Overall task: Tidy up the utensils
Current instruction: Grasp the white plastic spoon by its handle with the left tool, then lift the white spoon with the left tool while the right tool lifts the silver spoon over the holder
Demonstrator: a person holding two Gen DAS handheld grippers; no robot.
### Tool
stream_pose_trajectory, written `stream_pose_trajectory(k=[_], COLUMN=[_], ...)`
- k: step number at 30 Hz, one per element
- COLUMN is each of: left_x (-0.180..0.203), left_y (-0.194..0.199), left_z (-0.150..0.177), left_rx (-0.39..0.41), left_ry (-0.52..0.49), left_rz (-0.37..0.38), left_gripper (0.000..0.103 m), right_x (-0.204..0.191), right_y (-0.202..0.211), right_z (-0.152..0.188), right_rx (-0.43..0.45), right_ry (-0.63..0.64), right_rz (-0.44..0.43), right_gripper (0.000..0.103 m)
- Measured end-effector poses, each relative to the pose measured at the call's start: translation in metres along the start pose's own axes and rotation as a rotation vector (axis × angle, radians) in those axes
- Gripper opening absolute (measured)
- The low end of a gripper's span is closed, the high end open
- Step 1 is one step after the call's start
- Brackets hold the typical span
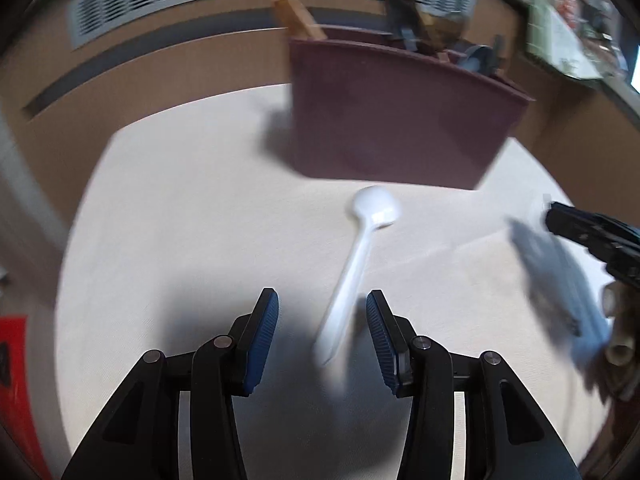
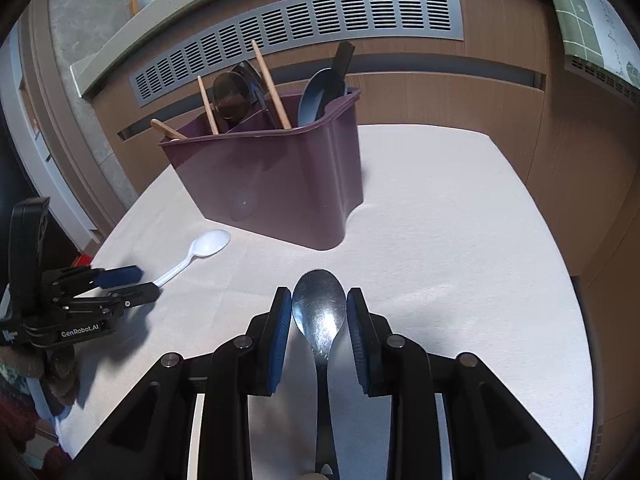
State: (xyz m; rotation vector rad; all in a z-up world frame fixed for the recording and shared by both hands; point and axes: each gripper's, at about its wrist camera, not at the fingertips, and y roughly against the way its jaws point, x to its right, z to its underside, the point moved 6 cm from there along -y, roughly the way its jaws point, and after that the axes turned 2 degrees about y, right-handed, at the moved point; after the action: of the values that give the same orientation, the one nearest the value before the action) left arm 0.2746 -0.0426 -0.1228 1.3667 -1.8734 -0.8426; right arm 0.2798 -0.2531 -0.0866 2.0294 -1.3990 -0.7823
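Observation:
A white plastic spoon (image 1: 356, 264) lies on the pale tablecloth, its handle end between the open fingers of my left gripper (image 1: 322, 300). It also shows in the right wrist view (image 2: 192, 254), with the left gripper (image 2: 140, 280) open around its handle tip. A metal spoon (image 2: 320, 312) lies on the cloth between the open jaws of my right gripper (image 2: 319, 300), bowl pointing away. A purple utensil holder (image 2: 280, 176) stands behind, with wooden chopsticks, a dark ladle and a blue spoon in it. It also shows in the left wrist view (image 1: 392, 120).
The table (image 2: 460, 240) is covered with a pale cloth and ends at a wood-panelled wall with a grey vent grille (image 2: 300, 36). The right gripper's tip (image 1: 580, 232) shows at the right of the left wrist view.

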Motion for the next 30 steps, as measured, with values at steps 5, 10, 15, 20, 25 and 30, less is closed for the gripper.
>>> stream_pose_trajectory(k=[5, 10, 15, 20, 25, 30], left_x=[0.029, 0.039, 0.042, 0.038, 0.031, 0.016], left_y=[-0.026, -0.046, -0.052, -0.054, -0.049, -0.034], left_z=[-0.032, -0.058, -0.069, -0.078, -0.070, -0.060], left_rx=[-0.048, -0.056, -0.086, -0.093, -0.041, 0.018], left_ry=[-0.107, -0.187, -0.179, -0.143, -0.094, 0.013], left_rz=[0.088, 0.039, 0.040, 0.026, 0.043, 0.083], left_gripper=[0.047, 0.041, 0.040, 0.040, 0.035, 0.035], right_x=[0.000, 0.008, 0.010, 0.003, -0.003, -0.005], right_y=[0.005, 0.011, 0.008, 0.010, 0.012, 0.010], right_z=[0.002, 0.006, 0.005, -0.001, -0.003, -0.001], right_rx=[0.010, 0.028, 0.031, 0.054, 0.065, 0.053], right_ry=[0.006, -0.033, -0.059, -0.062, -0.063, -0.064], right_rz=[-0.002, 0.002, -0.005, -0.023, -0.031, -0.022], right_gripper=[0.026, 0.026, 0.026, 0.026, 0.026, 0.026])
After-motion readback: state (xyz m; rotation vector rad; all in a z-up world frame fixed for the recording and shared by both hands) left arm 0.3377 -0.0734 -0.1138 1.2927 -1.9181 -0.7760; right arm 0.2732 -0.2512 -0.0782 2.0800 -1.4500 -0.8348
